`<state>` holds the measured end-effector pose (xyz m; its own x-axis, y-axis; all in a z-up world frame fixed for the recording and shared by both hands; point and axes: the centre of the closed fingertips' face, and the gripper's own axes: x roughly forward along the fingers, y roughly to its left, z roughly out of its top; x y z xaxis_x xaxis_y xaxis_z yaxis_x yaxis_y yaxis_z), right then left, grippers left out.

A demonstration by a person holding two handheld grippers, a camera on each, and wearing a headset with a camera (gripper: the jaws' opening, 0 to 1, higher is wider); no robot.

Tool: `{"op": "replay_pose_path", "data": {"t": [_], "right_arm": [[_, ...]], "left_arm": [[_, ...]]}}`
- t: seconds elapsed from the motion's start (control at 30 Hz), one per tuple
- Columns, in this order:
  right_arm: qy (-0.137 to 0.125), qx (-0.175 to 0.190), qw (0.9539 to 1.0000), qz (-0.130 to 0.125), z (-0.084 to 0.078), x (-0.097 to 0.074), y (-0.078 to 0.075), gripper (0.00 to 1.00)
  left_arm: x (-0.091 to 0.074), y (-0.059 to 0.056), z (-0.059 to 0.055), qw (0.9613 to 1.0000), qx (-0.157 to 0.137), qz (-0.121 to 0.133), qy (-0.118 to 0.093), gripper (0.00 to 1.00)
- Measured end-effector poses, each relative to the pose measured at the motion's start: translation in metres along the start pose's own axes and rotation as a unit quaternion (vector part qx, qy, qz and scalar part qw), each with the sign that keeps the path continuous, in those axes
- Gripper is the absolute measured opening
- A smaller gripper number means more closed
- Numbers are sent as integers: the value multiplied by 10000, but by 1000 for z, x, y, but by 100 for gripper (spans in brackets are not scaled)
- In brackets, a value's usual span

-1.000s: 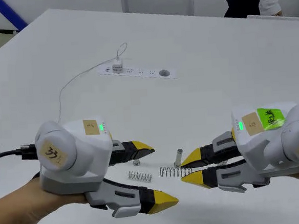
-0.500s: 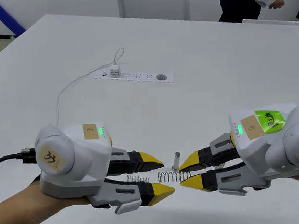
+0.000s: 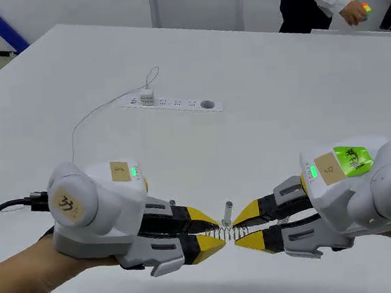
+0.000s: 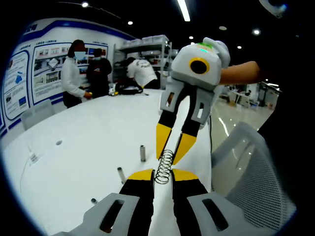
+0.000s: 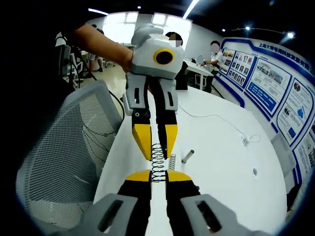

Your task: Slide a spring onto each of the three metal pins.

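Head view: left gripper [image 3: 220, 230] and right gripper [image 3: 236, 233] each pinch one end of the spring [image 3: 228, 233], by the table [image 3: 280, 114] near edge.

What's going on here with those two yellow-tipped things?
A person holds a tool with a claw in each hand over a white table. The left claw and right claw each seem to pinch one end of a small spring. Metal pins stand close by, with no spring on them yet.

I see a white tabletop [image 3: 294, 113], a grey mesh chair [image 5: 59, 162] beside it, blue-trimmed wall posters [image 5: 278, 86] and bright ceiling lights [image 4: 185, 10].
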<state>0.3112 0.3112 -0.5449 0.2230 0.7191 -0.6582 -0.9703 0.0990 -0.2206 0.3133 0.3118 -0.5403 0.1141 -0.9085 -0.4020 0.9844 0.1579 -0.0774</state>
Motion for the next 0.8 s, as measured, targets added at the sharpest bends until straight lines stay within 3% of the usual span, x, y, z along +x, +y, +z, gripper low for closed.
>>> {"op": "replay_pose_path", "data": {"t": [0.2, 0.27, 0.37, 0.57, 0.67, 0.8], "right_arm": [[-18, -12, 10000, 1, 2, -2, 2, 11], [-41, -50, 10000, 52, 3, -2, 5, 11], [-52, -56, 9999, 101, 4, -3, 7, 11], [-72, 31, 9999, 86, 3, -3, 4, 12], [45, 46, 10000, 12, -2, -2, 0, 17], [-75, 71, 9999, 72, 1, -3, 1, 12]], "left_arm": [[-1, -5, 0, 9998, 97, -134, 57, 11], [-2, -7, 1, 9987, 466, -178, 98, 11], [-3, -11, 1, 9977, 638, -196, 128, 10], [-3, -9, 4, 9974, 683, -232, 94, 10], [-4, -9, 8, 9972, 701, -235, 51, 10], [-4, -7, 8, 9972, 719, -203, 65, 10]]}}
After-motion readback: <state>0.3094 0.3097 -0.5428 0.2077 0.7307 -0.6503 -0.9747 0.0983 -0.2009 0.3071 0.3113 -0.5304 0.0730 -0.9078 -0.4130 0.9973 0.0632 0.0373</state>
